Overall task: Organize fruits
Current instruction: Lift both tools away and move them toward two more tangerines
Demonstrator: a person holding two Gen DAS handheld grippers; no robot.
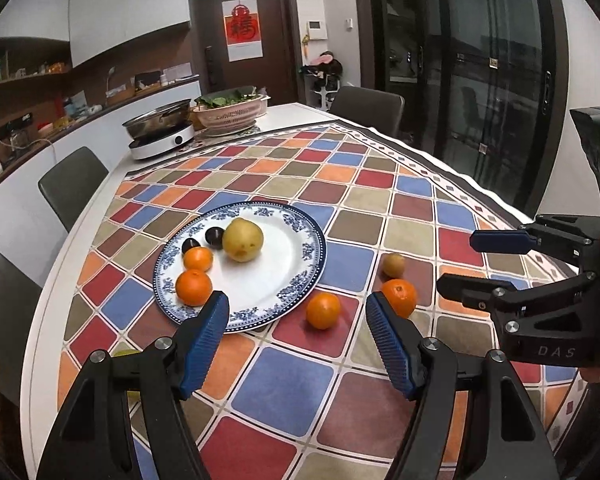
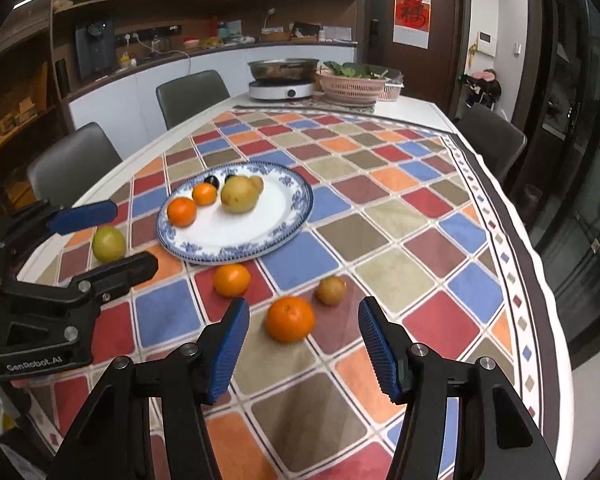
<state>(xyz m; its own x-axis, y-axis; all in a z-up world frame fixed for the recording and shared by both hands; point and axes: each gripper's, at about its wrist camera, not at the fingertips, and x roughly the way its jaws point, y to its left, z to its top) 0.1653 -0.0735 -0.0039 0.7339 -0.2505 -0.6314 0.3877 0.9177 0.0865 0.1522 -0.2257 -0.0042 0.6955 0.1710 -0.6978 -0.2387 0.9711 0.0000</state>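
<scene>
A blue-and-white plate (image 1: 276,268) (image 2: 240,234) holds a yellow pear (image 1: 243,239) (image 2: 239,200), two oranges (image 1: 193,287) (image 1: 198,258) and two dark plums (image 1: 214,235). Loose on the checked tablecloth lie two oranges (image 1: 323,311) (image 2: 290,319), a small brown fruit (image 1: 393,265) (image 2: 331,290) and a green fruit (image 2: 108,243). My left gripper (image 1: 297,298) (image 2: 135,236) hovers open by the plate's near rim, holding nothing. My right gripper (image 2: 304,303) (image 1: 457,261) stands open above the nearest orange, pads apart from it.
At the table's far end stand a steel pot on a white cooker (image 1: 160,136) (image 2: 282,80) and a pink basket of greens (image 1: 230,114) (image 2: 352,86). Grey chairs (image 1: 74,184) (image 2: 192,94) line the table's sides. The cloth's edge (image 2: 512,240) runs along the right.
</scene>
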